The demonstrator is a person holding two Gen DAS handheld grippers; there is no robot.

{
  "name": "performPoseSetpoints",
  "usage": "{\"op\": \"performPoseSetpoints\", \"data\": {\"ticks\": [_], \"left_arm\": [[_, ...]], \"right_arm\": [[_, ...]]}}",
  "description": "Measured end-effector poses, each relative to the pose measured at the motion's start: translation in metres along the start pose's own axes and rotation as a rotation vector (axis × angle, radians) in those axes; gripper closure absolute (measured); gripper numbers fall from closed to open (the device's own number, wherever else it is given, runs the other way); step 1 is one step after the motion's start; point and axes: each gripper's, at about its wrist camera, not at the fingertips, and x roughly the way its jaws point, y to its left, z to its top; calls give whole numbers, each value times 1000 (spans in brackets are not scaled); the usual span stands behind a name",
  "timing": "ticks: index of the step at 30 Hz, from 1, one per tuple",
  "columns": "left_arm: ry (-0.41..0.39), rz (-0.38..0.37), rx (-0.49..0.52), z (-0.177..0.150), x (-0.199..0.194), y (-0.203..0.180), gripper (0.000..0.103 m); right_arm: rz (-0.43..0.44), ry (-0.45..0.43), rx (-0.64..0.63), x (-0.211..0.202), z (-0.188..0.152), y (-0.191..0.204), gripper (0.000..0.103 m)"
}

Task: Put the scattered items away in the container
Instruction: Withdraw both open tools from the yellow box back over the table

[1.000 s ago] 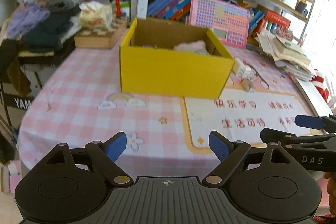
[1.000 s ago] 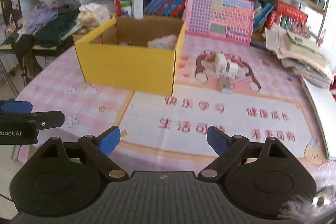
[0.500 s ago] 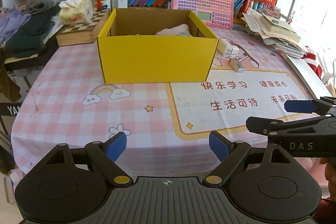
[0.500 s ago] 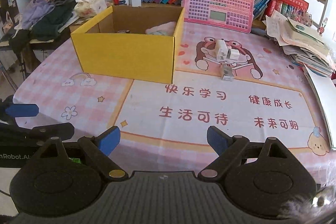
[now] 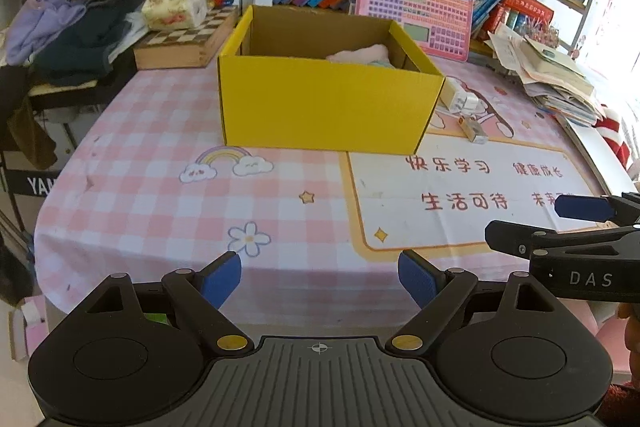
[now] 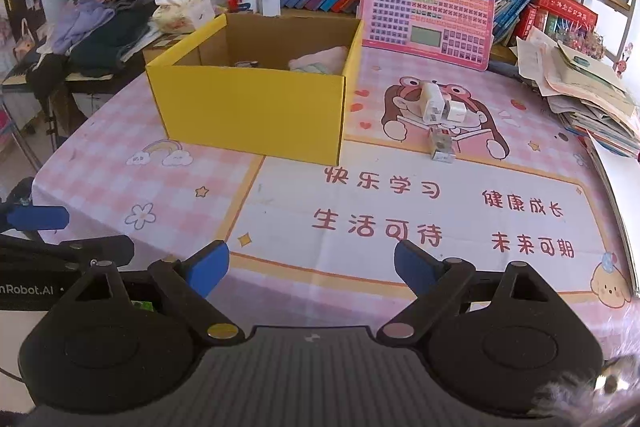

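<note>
Right wrist view: across the last second the framing has wobbled a little, yet nothing on the desk [image 6: 280, 211] has shifted, so the tidying has not advanced. The right hand-held gripper [image 6: 311, 265] sits at bottom centre, jaws wide and empty. Chargers [image 6: 440, 109] and a small box [image 6: 441, 147] lie right of centre, well apart from it, just right of the yellow box [image 6: 256, 115]. The left hand-held gripper [image 5: 320, 277] is likewise wide and empty.
</note>
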Motion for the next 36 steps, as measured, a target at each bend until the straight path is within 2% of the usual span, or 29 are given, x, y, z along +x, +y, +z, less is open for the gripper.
{"op": "performPoseSetpoints", "data": {"ticks": [13,20,24,36], "left_arm": [[11,-13,18,0,1,-6,15],[42,-10,23,-2,5,-9,15],[77,-25,39,-5,10,-13,15],[96,-81,107,-4,20,-35,15]], "right_arm": [[-13,12,16,-5,-6,-4,13],[-20,25,20,-6,-9,-6,12],[-24,52,14,-4,-13,-6,12],[-71,64,86,-7,-22,-26,12]]}}
